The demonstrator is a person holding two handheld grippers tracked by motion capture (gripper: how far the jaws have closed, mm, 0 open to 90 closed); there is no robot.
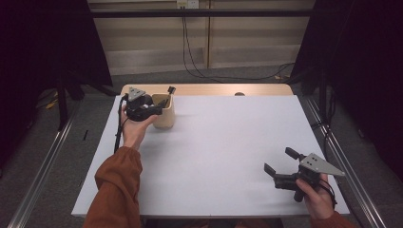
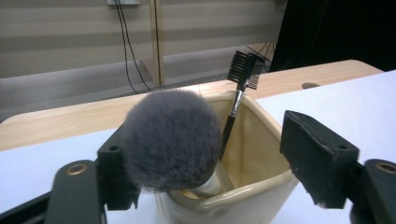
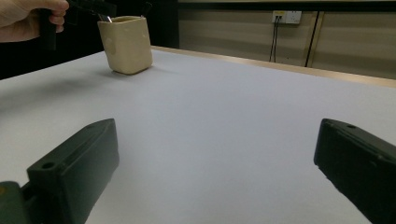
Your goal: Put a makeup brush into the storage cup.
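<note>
Left tool (image 2: 205, 154) open around unlabelled powder brush (image 2: 173, 140) in cup (image 2: 252, 186)

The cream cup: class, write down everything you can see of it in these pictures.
The cream cup looks like glazed ceramic, with a squarish mouth, rounded corners and a thick rim. It stands upright on the white table, near its far left corner. Inside stand a fluffy grey brush, head up, and a thin black comb brush that leans on the far rim. The left gripper hangs at the rim, its jaws apart on either side of the cup's mouth.
</note>
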